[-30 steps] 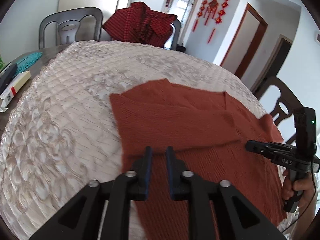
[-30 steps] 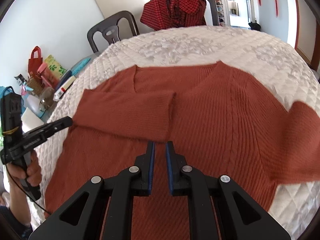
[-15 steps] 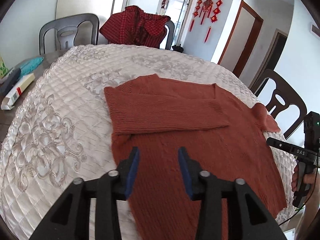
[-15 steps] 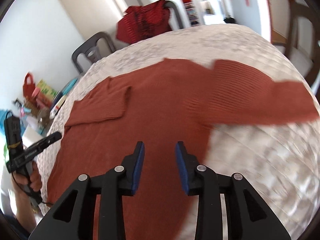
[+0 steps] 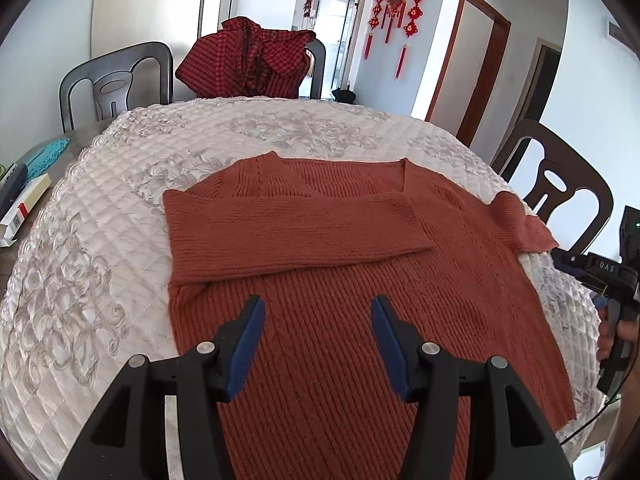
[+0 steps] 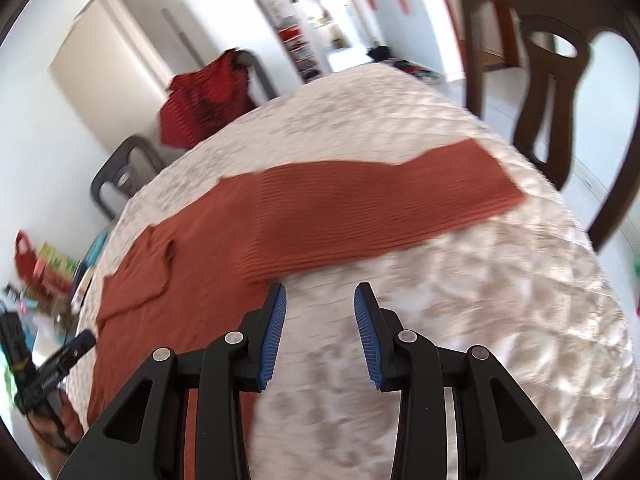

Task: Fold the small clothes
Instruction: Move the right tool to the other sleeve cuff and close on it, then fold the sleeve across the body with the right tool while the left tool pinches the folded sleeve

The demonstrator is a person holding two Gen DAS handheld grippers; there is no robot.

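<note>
**Inspector:** Jaws first. The left gripper [image 5: 318, 334] is opening, nothing between its pads, hovering over the lower body of the sweater [image 5: 360, 320]. The right gripper [image 6: 320, 332] stands released and empty over bare tablecloth [image 6: 500, 320], just beside the sweater's edge.

**Clerk:** And the sweater itself?

**Inspector:** Rust-coloured ribbed knit, lying flat on the table. One sleeve [image 5: 296, 236] is folded across the chest. The other sleeve [image 6: 384, 212] lies stretched out to the side, its cuff near the table edge.

**Clerk:** How will it handle?

**Inspector:** In my judgement: soft, limp, moderately light, prone to stretch and drag on the quilting. The outstretched sleeve is best pinched at the cuff and carried over.

**Clerk:** Surroundings?

**Inspector:** Cream quilted cloth with embroidered pattern on a round table. Dark chairs around it; one chair [image 5: 316, 68] carries a red checked garment [image 5: 244, 60]. Red hangings [image 5: 396, 12] on the white wall, doorways beyond. Boxes [image 5: 24, 208] at the left edge.
</note>
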